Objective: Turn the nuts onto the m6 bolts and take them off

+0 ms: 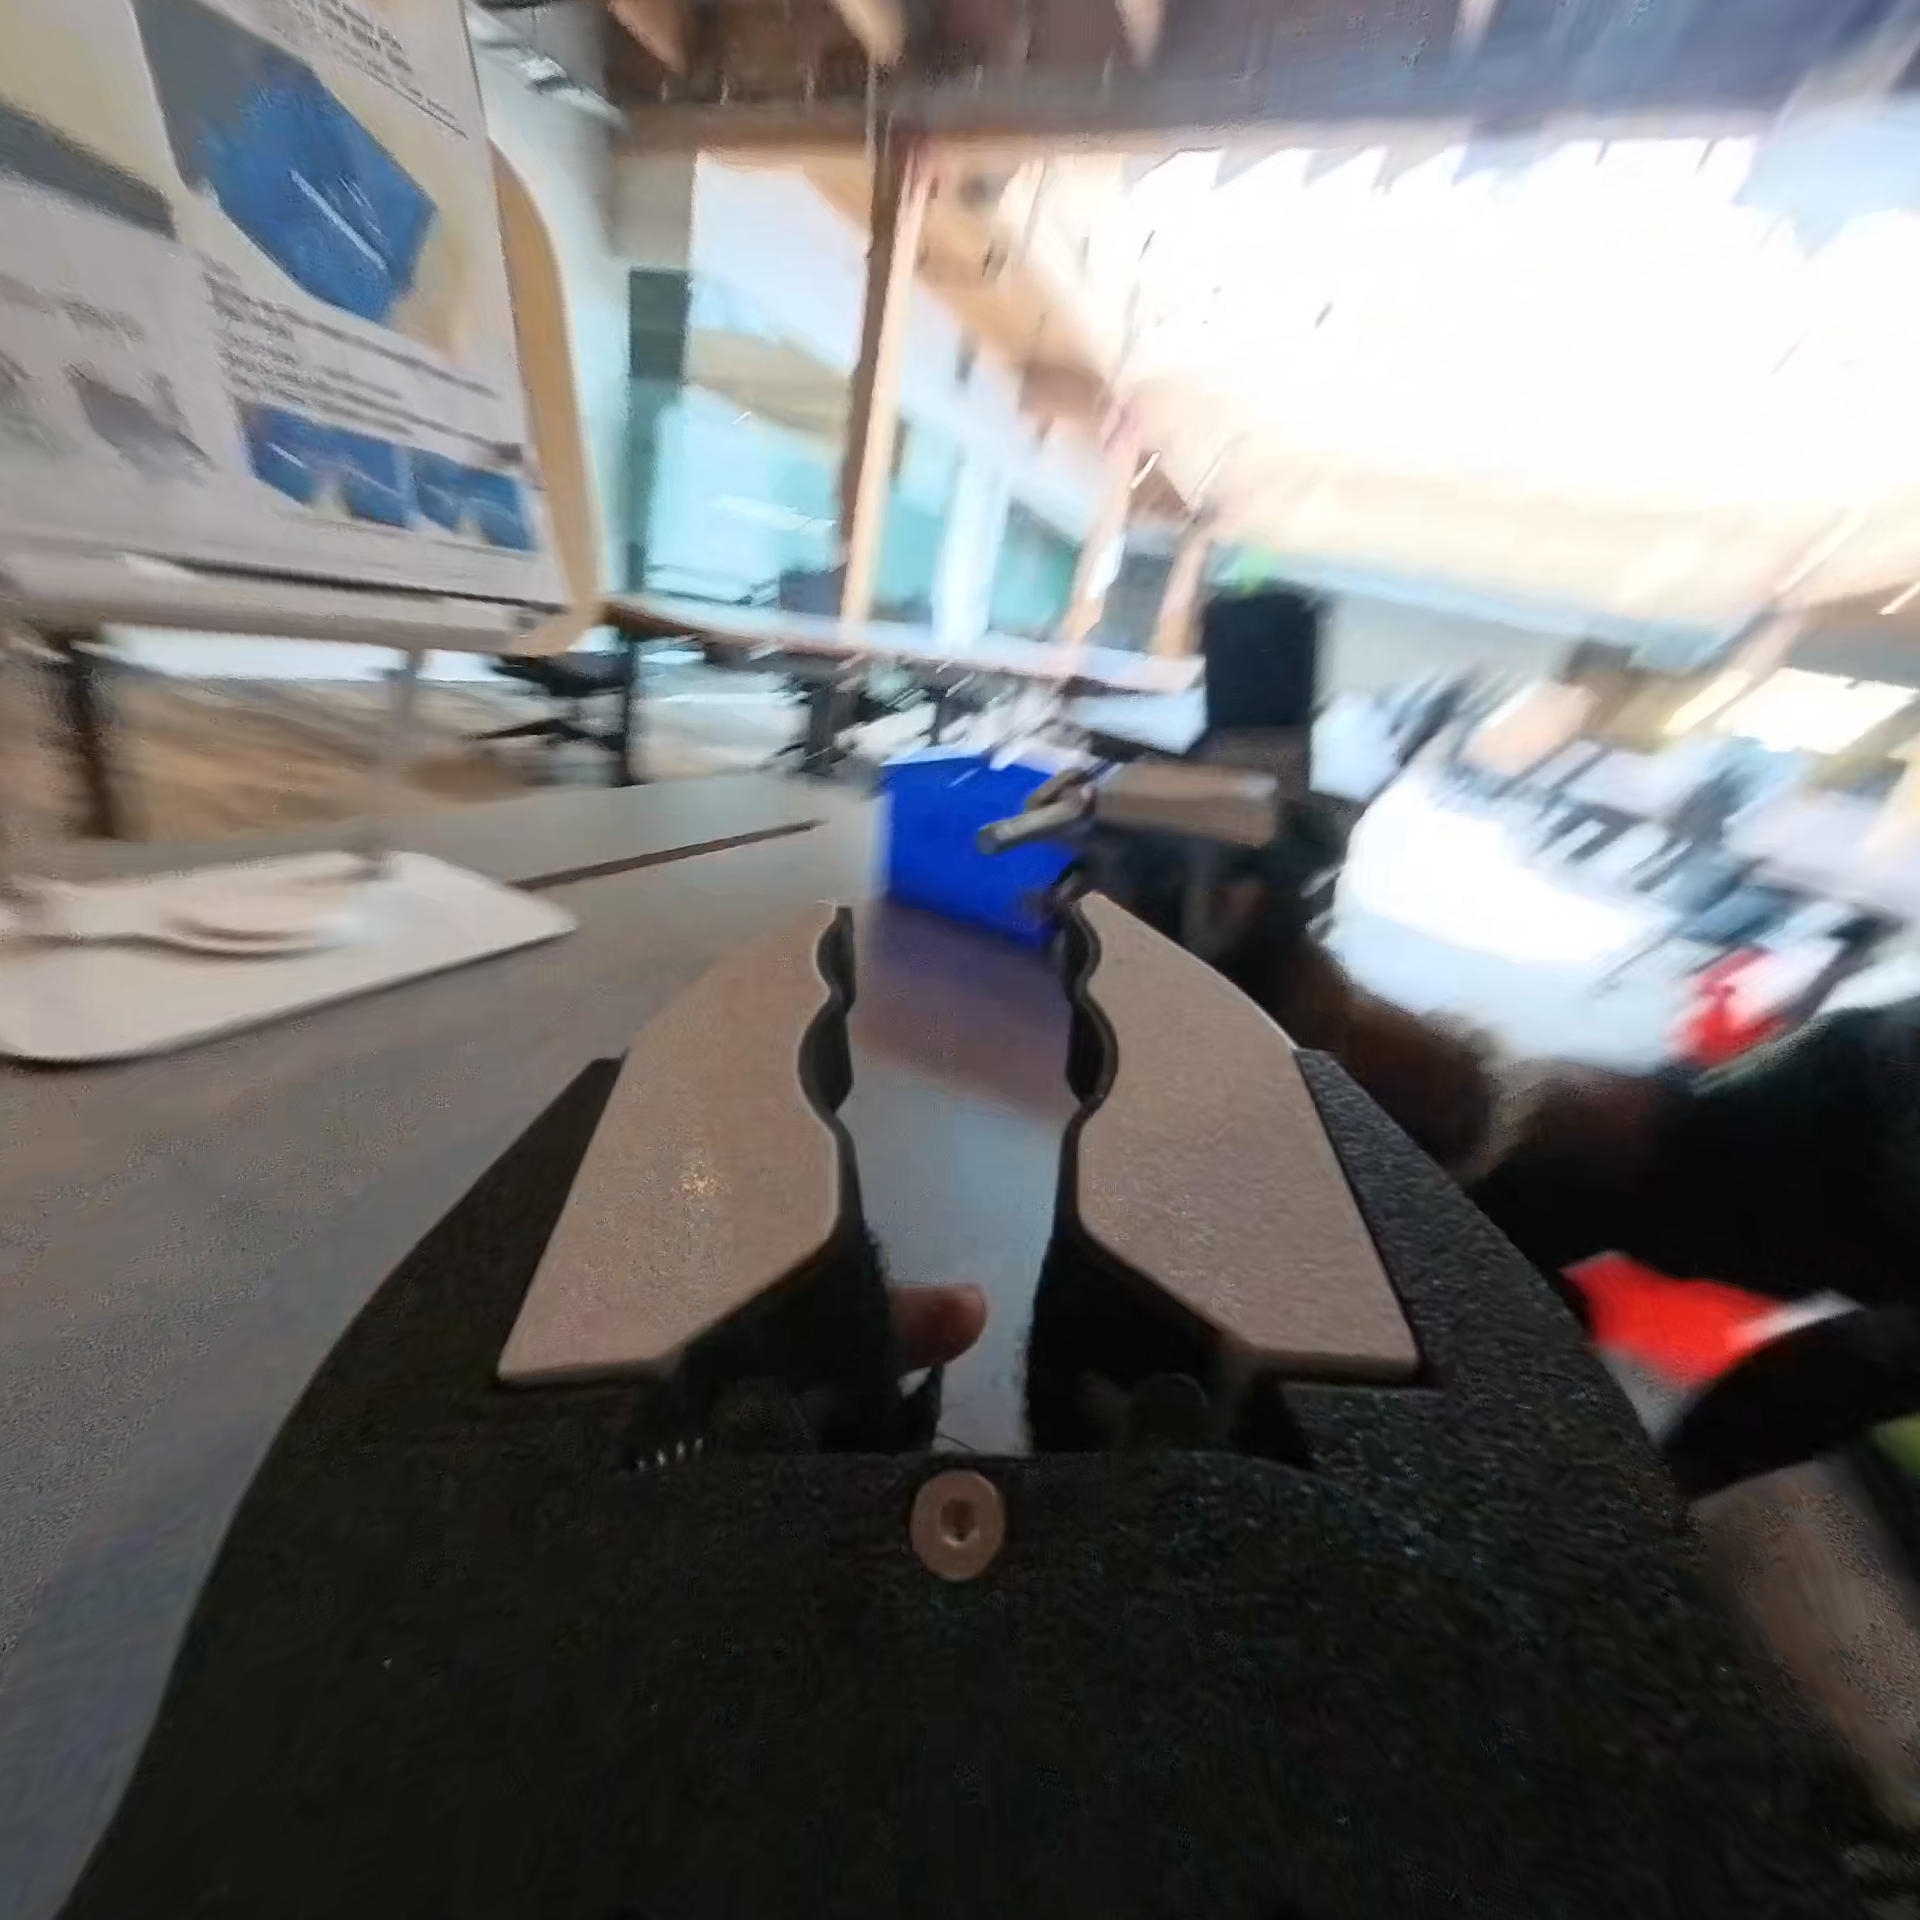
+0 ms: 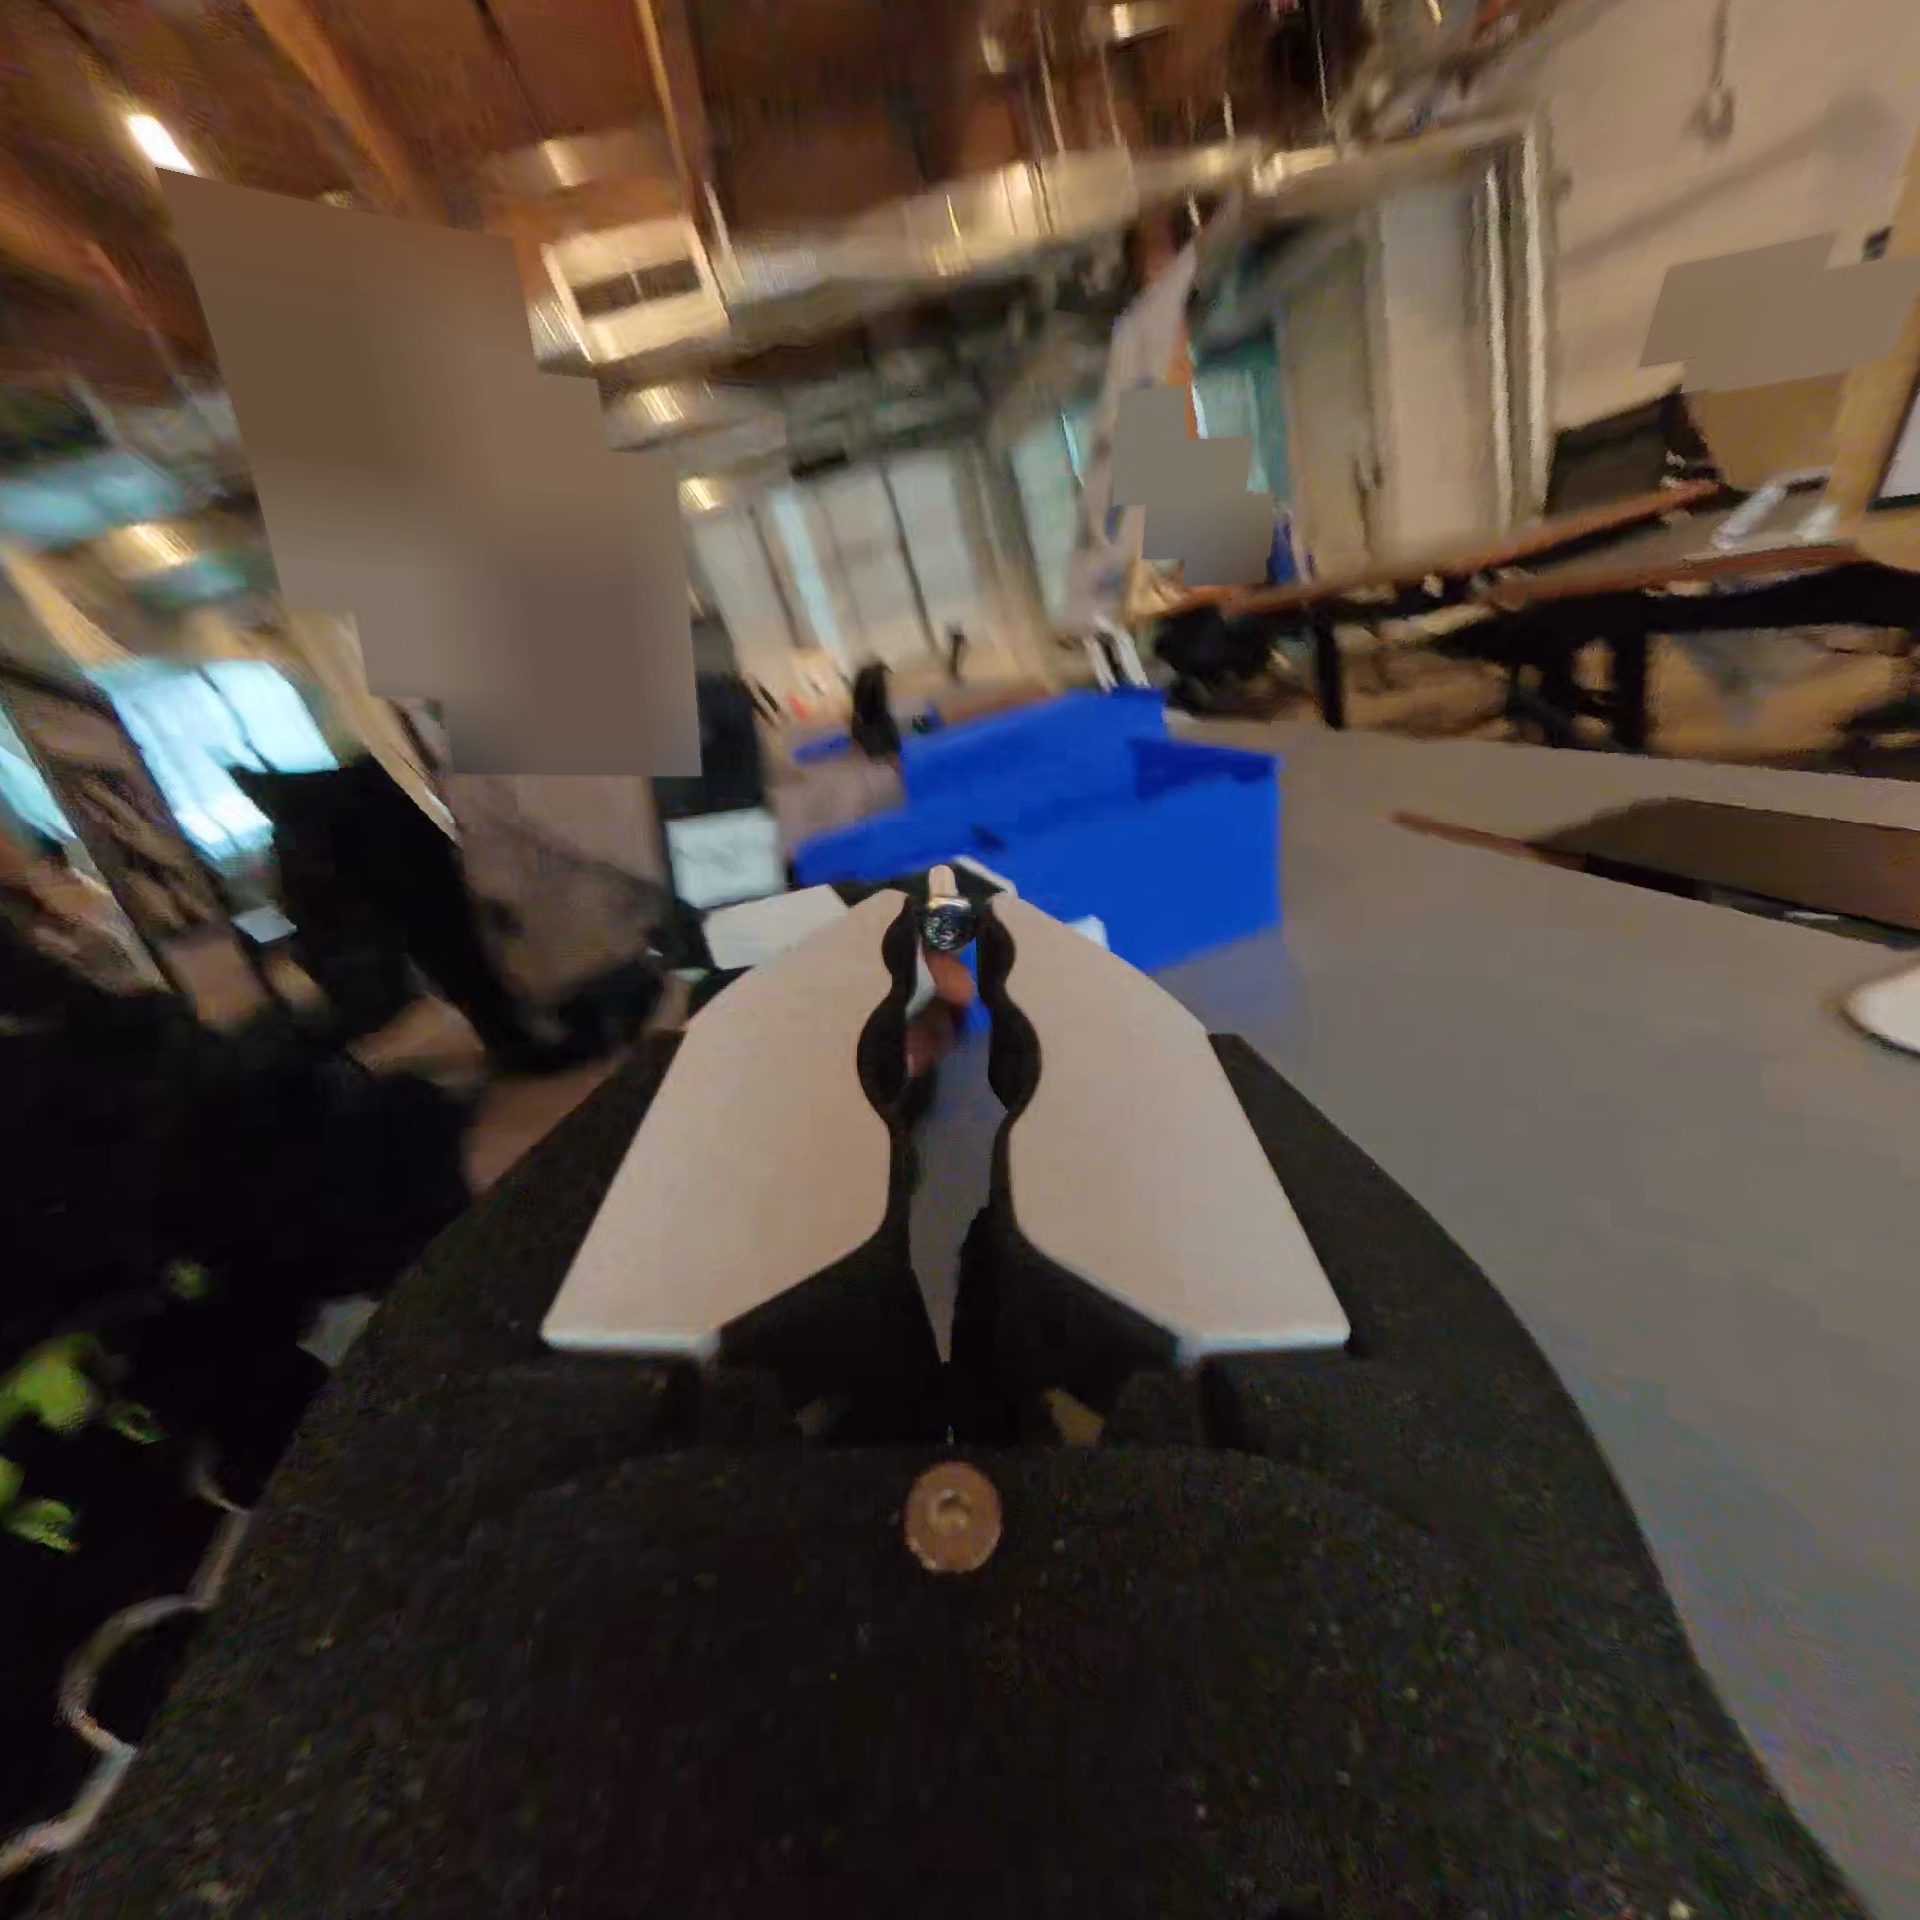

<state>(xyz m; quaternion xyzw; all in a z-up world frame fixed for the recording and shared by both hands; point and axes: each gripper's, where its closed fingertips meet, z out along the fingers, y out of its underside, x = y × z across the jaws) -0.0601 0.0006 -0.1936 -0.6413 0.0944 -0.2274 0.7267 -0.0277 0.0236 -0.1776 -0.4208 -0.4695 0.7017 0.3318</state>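
A poster board stands at the left on a grey table, with a white mat below it. A blue bin sits farther along the table, with long desks beyond it.

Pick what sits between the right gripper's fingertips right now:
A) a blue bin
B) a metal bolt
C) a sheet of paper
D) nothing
B. In the right wrist view the right gripper has its fingers nearly together around a small metal bolt, head toward the camera; the blue bin sits beyond on the table.
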